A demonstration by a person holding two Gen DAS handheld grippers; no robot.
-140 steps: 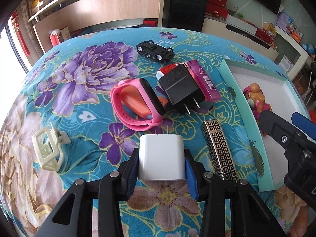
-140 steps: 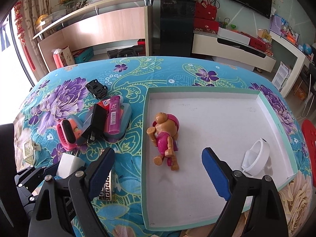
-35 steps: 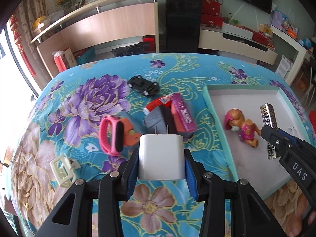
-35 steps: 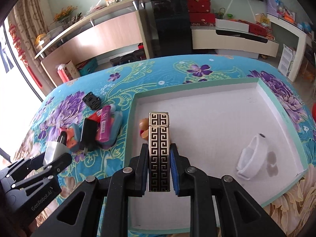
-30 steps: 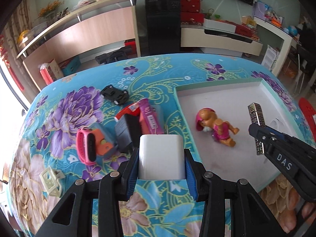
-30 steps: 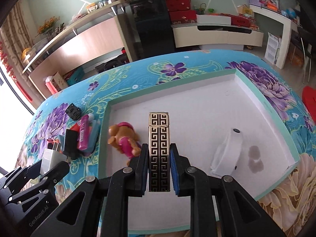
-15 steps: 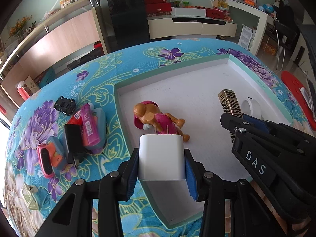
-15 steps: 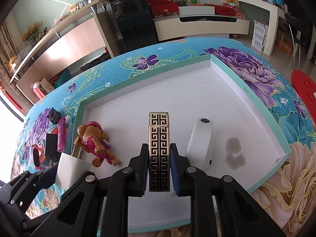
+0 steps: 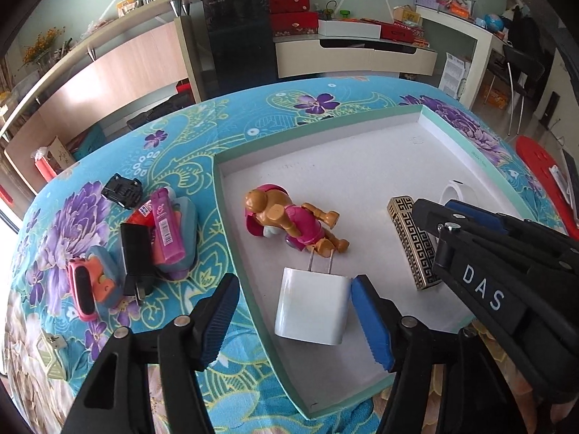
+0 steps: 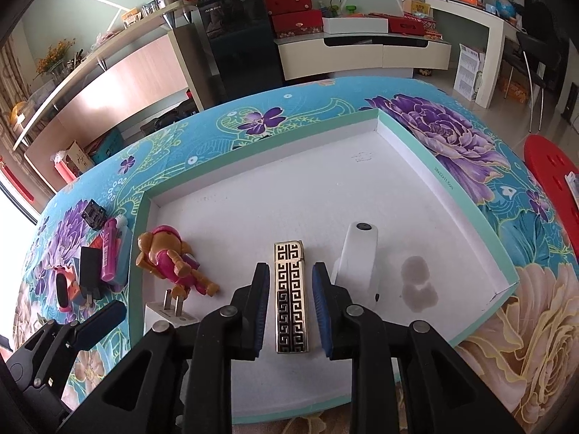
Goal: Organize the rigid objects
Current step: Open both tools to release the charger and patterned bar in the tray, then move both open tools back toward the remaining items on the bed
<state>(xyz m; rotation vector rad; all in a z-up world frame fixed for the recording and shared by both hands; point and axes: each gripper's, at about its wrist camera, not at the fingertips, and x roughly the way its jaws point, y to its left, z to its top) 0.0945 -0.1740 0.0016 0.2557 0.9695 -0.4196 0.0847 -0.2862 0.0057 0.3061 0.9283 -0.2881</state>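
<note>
A white plug adapter (image 9: 312, 310) lies on the floor of the white tray (image 9: 362, 166), between the open fingers of my left gripper (image 9: 295, 320). A gold-and-black patterned lighter (image 10: 290, 300) lies in the tray between the slightly parted fingers of my right gripper (image 10: 290, 309); it also shows in the left wrist view (image 9: 412, 242). A toy pup figure (image 9: 289, 218) and a white band (image 10: 358, 264) lie in the tray too. The adapter also shows in the right wrist view (image 10: 170, 316).
On the flowered cloth left of the tray lie a pink lighter (image 9: 166, 228), a black adapter (image 9: 135, 258), a pink watch (image 9: 85, 287), a black toy car (image 9: 121, 190) and a pale hair clip (image 9: 50, 356). The tray has a teal rim (image 10: 470, 209).
Both grippers came over the tray from the left, lowered, and opened. The white adapter and the patterned lighter now lie released on the tray floor.
</note>
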